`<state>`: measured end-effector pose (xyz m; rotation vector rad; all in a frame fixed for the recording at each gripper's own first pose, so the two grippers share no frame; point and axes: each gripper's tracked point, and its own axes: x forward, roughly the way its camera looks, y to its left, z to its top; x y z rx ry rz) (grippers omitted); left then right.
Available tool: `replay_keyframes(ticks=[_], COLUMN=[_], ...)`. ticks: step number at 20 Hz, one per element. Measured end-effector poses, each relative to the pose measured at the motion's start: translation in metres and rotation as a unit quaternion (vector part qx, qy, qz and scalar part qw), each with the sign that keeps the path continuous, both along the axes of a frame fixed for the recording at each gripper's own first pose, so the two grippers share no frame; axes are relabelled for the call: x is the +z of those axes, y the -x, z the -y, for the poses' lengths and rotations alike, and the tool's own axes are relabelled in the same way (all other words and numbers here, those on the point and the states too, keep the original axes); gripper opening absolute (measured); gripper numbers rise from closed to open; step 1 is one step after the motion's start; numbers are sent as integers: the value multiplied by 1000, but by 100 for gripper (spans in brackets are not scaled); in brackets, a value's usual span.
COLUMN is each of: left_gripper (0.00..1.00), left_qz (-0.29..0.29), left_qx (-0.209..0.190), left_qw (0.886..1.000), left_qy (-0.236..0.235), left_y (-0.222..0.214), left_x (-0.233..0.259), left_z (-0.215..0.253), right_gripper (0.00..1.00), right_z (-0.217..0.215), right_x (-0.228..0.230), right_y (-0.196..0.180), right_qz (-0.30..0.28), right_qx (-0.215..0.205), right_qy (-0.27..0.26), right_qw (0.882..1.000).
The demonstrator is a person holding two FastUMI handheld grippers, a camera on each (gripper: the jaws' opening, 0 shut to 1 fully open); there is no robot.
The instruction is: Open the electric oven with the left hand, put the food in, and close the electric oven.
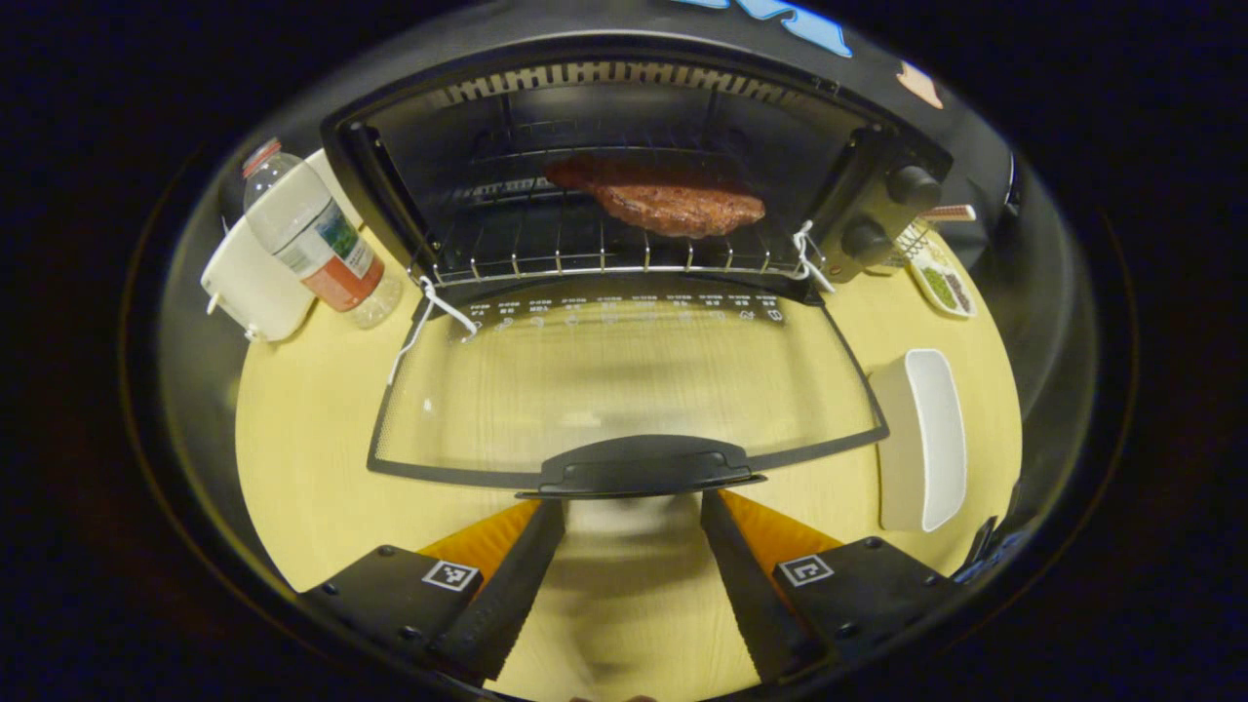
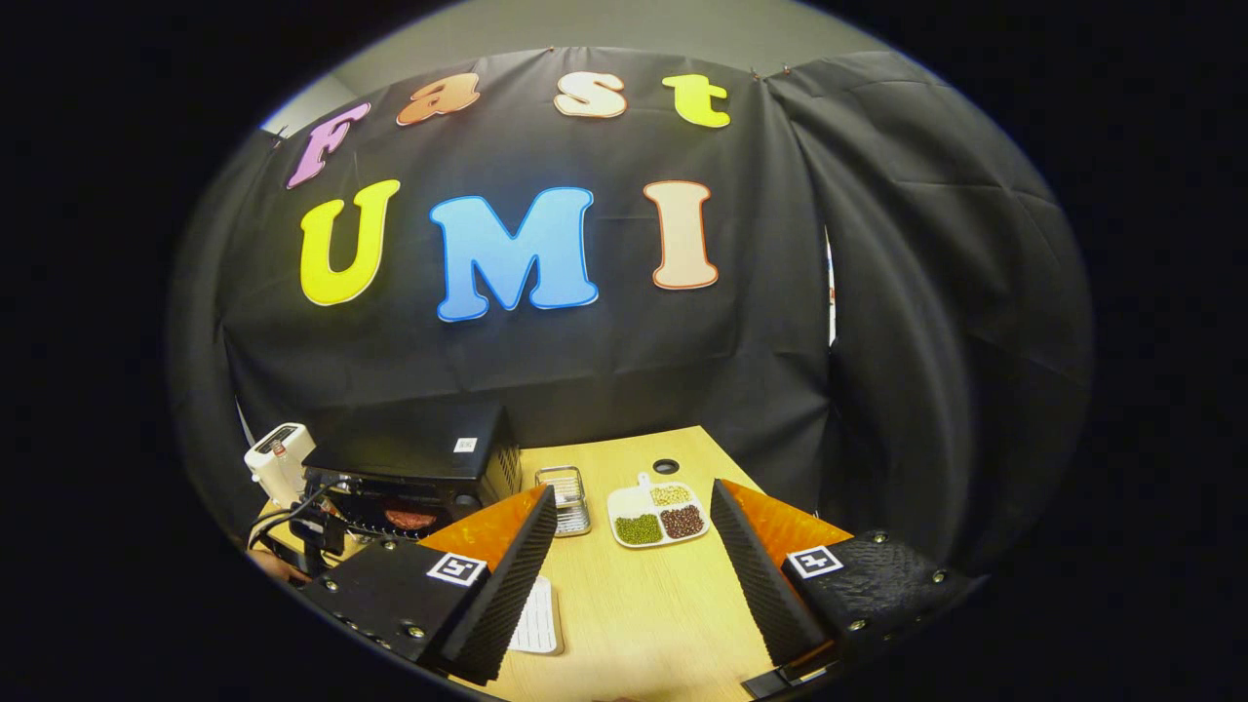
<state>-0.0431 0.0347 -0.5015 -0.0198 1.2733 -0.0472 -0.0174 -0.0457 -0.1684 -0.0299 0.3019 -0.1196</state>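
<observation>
So the oven (image 1: 624, 185) was sitting wide open with its glass door (image 1: 624, 380) dropped flat toward me, and the food (image 1: 673, 203), a brownish patty-looking slab, was already lying on the wire rack (image 1: 585, 249) inside. Closing looked like the only bit left. My left gripper (image 1: 632, 531) was spread apart with nothing in it, just short of the door's black handle (image 1: 643, 466). That handle looked like hard moulded plastic, curved and chunky, easily the best place to grab; the pane itself seemed smooth, slippery and probably breakable, so I'd stay off it. I'd guess the door swings stiff on its hinge and isn't heavy. White string (image 1: 429, 312) hung at the oven's hinge corners. My right gripper (image 2: 634, 546) was also apart and empty, well off to the oven's right.
</observation>
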Motion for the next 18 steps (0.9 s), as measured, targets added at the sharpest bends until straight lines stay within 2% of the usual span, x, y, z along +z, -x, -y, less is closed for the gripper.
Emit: replay_keyframes(ticks=[6, 12, 13, 14, 16, 18], left_gripper=[96, 99, 96, 99, 96, 99], left_qz=[41, 71, 78, 85, 94, 107], left_qx=[10, 10, 7, 2, -5, -10], left_qw=[999, 997, 997, 996, 996, 994], left_qy=[23, 26, 22, 15, 7, 3], left_y=[-4, -12, -13, -14, -18, -24], left_x=[37, 56, 59, 61, 67, 70], left_z=[1, 2, 1, -1, 0, 1], right_gripper=[96, 96, 96, 96, 96, 96], right_z=[-12, -25, -26, -28, -29, -29], right_x=[-6, -16, -15, -15, -14, -12], right_y=[-4, -6, -6, -6, -7, -8], right_qz=[-7, -23, -23, -22, -20, -18], right_qx=[16, 36, 37, 39, 42, 44], right_qy=[-3, -4, -4, -4, -2, 1], right_qw=[1000, 999, 999, 999, 999, 999])
